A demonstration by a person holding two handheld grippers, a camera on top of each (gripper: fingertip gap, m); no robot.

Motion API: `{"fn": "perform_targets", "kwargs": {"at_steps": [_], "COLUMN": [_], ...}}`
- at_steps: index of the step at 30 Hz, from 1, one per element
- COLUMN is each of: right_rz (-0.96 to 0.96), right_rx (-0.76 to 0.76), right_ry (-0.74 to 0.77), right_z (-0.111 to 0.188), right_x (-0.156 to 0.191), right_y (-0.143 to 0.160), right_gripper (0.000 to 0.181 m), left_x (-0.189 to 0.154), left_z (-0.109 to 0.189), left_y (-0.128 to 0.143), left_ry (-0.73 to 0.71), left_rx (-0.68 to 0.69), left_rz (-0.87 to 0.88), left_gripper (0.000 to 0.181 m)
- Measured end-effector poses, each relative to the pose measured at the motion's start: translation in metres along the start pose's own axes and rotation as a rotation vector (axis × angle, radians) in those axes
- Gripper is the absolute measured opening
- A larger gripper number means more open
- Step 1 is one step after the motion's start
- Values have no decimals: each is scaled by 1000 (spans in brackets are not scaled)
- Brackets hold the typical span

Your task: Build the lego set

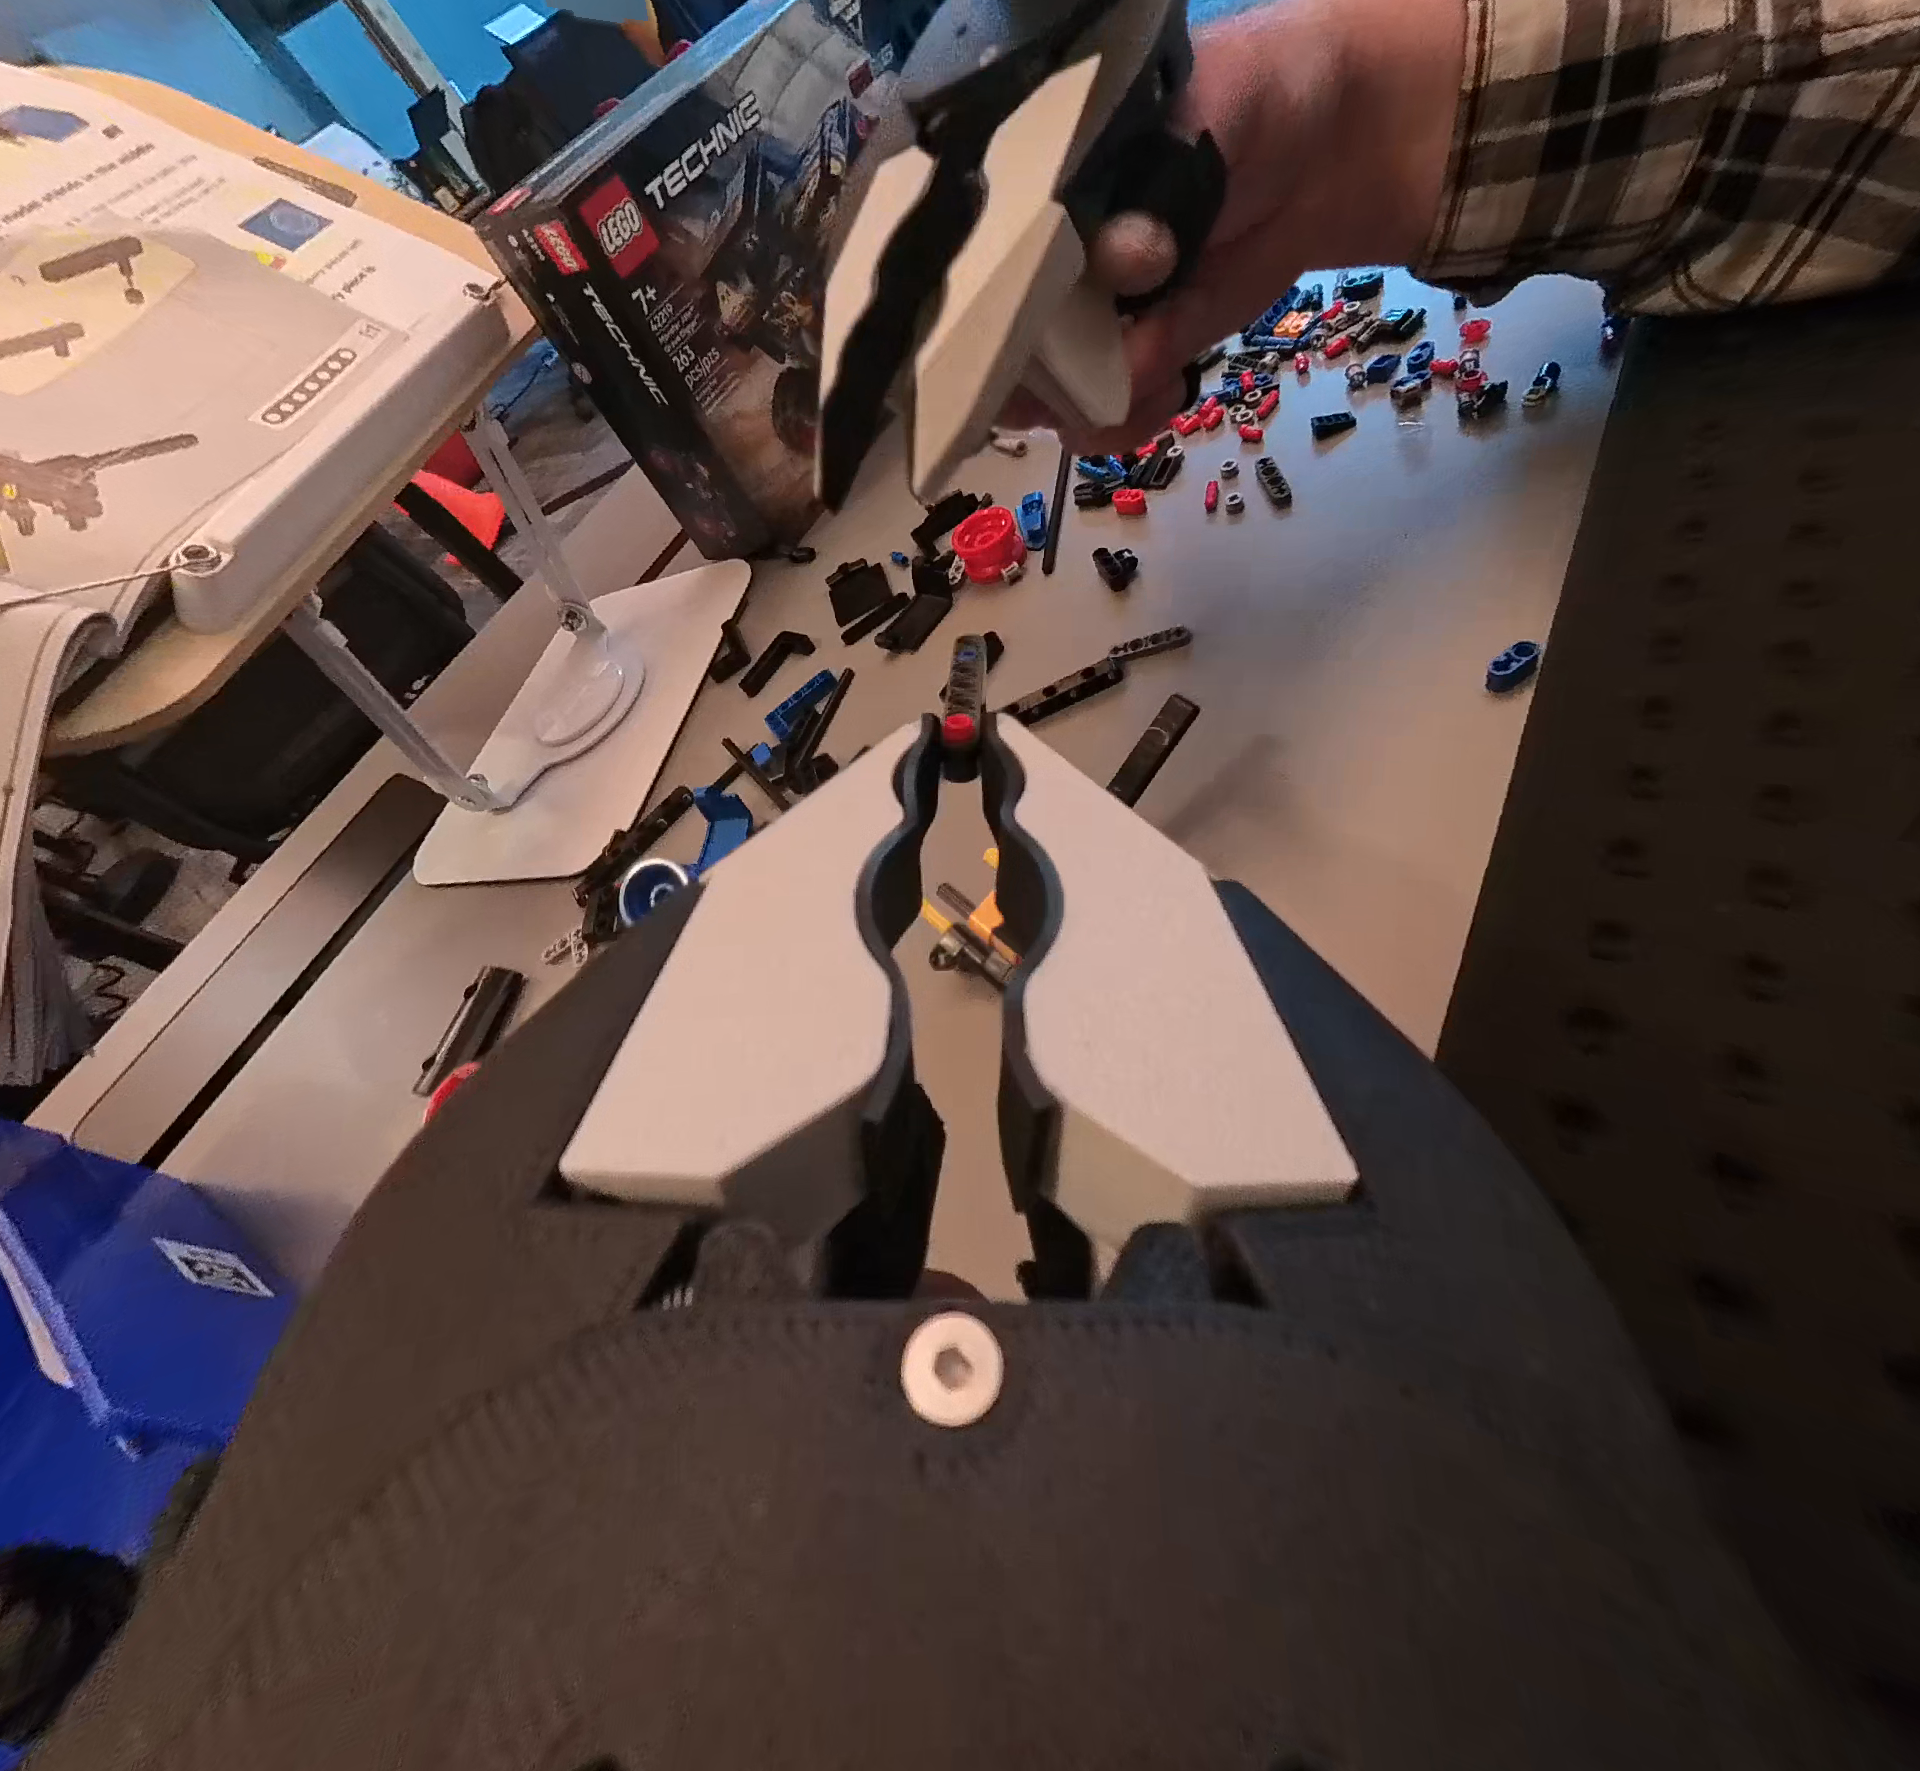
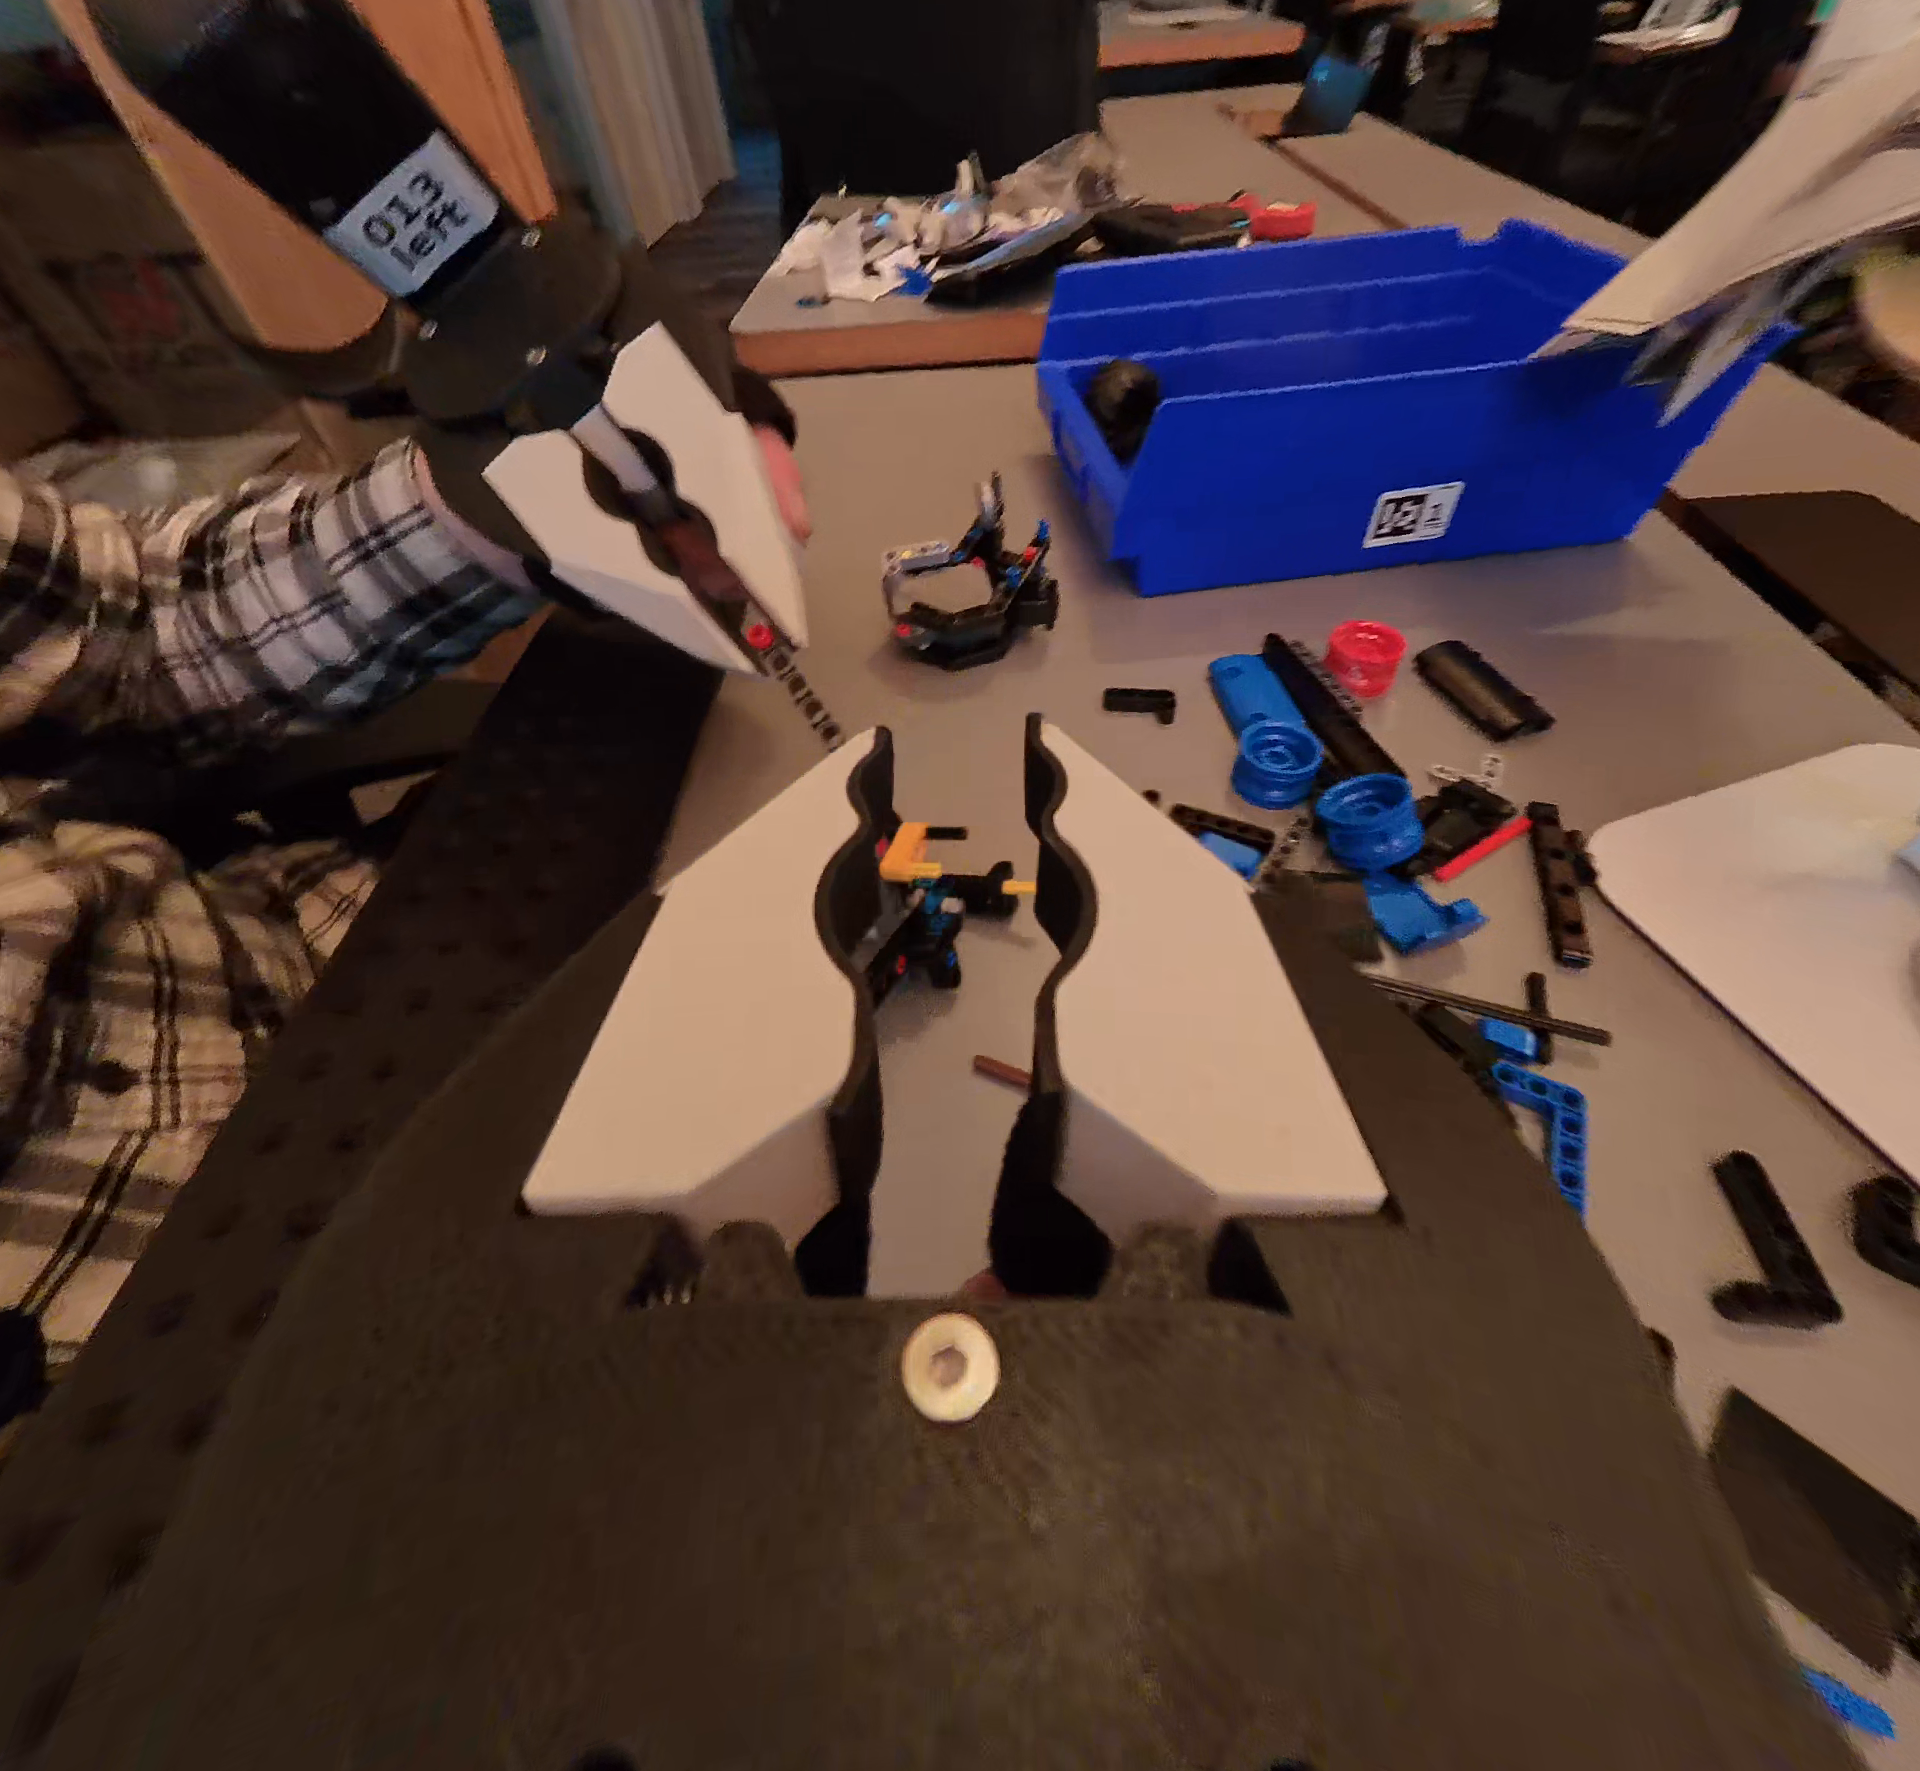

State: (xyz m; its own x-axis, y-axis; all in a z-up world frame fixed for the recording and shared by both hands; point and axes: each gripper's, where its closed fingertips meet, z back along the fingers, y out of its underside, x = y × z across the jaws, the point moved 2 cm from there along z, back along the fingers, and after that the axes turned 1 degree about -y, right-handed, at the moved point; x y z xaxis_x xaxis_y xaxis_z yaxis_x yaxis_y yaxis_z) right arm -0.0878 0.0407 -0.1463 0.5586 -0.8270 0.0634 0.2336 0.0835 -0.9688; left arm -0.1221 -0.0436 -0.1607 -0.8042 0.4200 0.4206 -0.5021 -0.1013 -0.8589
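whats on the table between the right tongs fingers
In the right wrist view, a small yellow, black and blue lego assembly lies between the open right tongs, with a short brown pin nearer the camera.

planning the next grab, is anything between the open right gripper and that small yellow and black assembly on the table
Nothing visible: the yellow and black assembly lies on bare table, framed by the right gripper and its open fingers.

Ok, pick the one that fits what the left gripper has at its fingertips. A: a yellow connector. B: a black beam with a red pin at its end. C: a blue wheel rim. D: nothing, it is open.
B: the left gripper is shut on the black beam with a red pin, which sticks out past its tips.
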Motion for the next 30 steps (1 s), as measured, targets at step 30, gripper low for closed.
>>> {"fn": "perform_targets", "kwargs": {"at_steps": [30], "right_rz": [158], "right_rx": [128], "right_ry": [14], "right_z": [-15], "right_x": [12], "right_y": [16], "right_gripper": [4], "left_x": [11], "left_z": [-11], "left_y": [8], "left_ry": [-21], "left_rx": [33], "left_rz": [88], "left_gripper": [29]}}
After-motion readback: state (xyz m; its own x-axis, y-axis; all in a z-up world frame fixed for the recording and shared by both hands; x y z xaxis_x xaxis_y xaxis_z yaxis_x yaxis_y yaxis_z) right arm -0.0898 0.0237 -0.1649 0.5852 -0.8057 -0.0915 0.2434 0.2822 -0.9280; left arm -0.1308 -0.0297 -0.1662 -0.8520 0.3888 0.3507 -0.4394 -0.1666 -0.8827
